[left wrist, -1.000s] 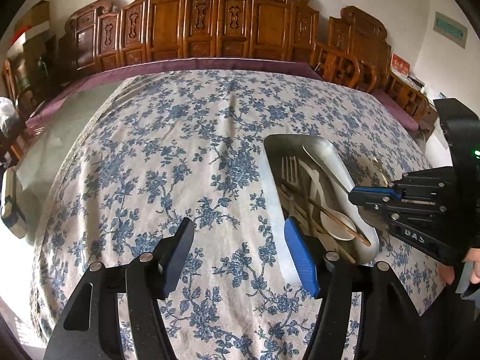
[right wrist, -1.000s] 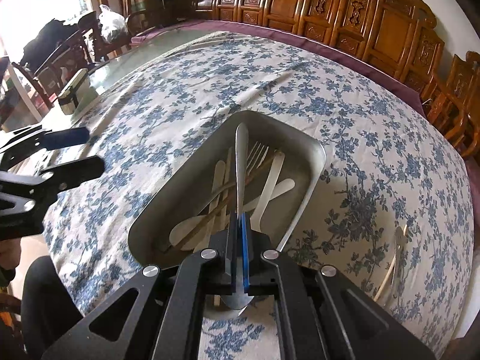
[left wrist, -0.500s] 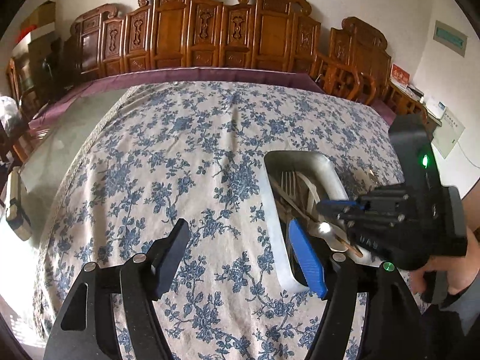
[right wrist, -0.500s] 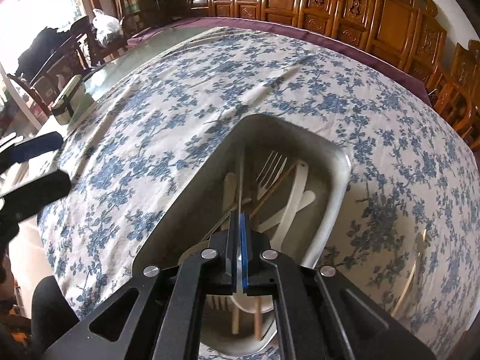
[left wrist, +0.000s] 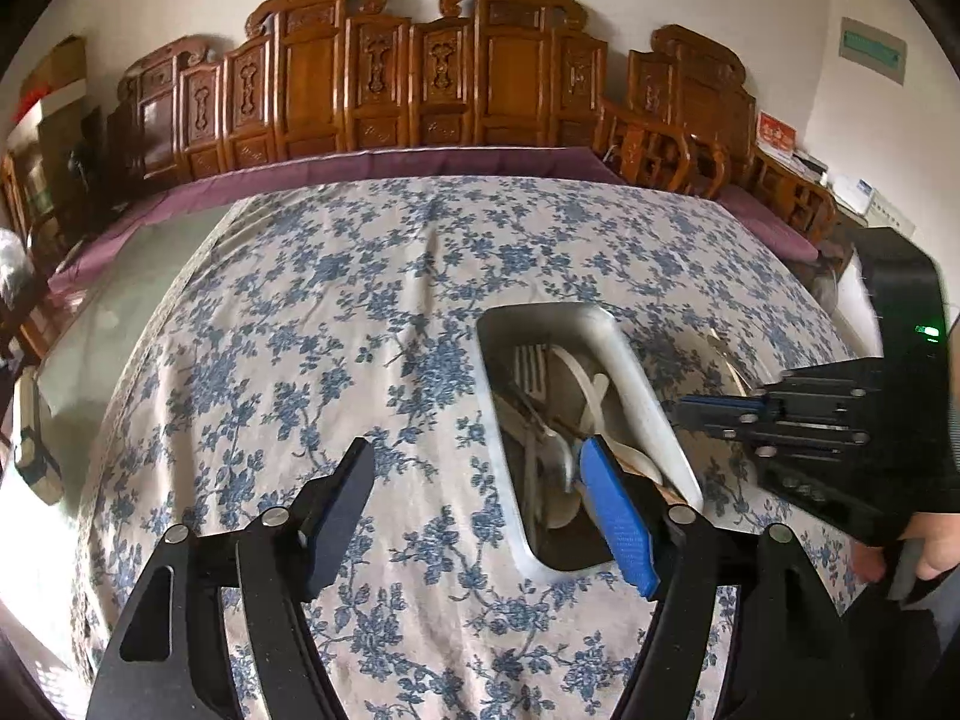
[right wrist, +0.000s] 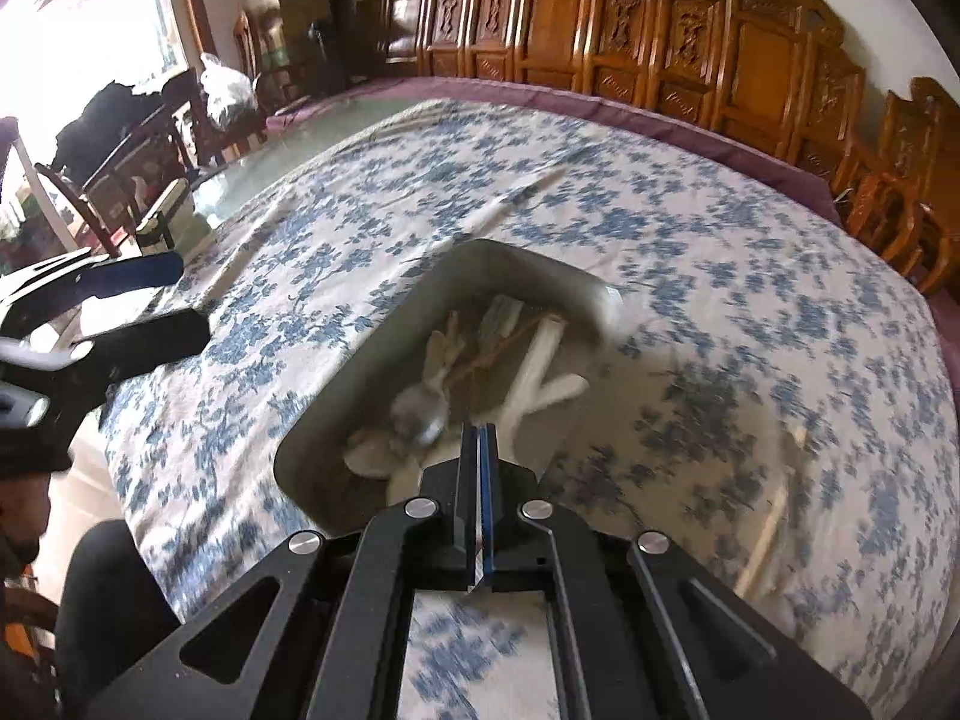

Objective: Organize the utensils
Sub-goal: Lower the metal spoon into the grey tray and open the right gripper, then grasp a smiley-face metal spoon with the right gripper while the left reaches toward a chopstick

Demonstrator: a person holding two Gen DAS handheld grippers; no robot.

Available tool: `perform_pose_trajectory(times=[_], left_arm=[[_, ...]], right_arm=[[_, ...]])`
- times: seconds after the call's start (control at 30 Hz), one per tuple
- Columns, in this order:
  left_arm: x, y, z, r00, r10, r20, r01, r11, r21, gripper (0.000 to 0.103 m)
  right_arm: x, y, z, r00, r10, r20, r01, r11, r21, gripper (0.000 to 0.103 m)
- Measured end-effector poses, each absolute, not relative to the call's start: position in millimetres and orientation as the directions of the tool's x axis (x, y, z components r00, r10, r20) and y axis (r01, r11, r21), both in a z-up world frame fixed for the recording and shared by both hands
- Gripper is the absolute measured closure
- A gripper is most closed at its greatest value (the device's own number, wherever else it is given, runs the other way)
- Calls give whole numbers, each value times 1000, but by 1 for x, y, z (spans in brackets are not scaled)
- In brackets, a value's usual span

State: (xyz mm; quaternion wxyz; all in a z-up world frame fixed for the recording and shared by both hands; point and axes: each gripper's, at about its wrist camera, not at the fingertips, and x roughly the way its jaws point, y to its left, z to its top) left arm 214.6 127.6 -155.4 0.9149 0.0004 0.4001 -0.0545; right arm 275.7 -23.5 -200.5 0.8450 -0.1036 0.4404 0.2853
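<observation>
Right wrist view: the right gripper point(right wrist: 478, 450) is seen with its jaws pressed together and nothing between them, whereas a second ago a metal spoon was pinched there by its handle. That metal spoon point(right wrist: 420, 411) is now found lying in the steel tray point(right wrist: 528, 267), bowl toward the camera, among white plastic spoons, a fork point(left wrist: 531, 363) and wooden chopsticks. The frame is blurred, so finer detail in the tray cannot be told. In the left wrist view the left gripper point(left wrist: 474, 495) is held over the floral tablecloth point(left wrist: 300, 330) just beside the tray, its jaws opening wider with nothing between them. One more utensil is thus judged to be sorted. A pale utensil point(right wrist: 510, 201) is still seen lying on the cloth beyond the tray, so the task is judged unfinished.
</observation>
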Motion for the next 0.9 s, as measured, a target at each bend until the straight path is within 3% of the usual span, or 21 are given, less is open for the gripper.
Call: perform_pose_trajectory(times=[0.43,0.77,0.8,0.9], left_arm=[[214,50,-159,646,-180,-742,203,977,-60,26],[223,-33,-182,591,-234,-772,279,957,-76,26],[224,-38,-184,587,-235,-775,283,956,-75,26],[228,-56,-194,570,-237,-787,296,953,-73,26]], right_arm=[[230,-173,-215,525,263,-809,-442,897,4,101],[249,-254,-237,526,238,-816,-346,937,51,98],[252,-254,-237,522,246,-817,-348,936,59,98],[270,-250,-240,514,270,-815,-370,926,74,79]])
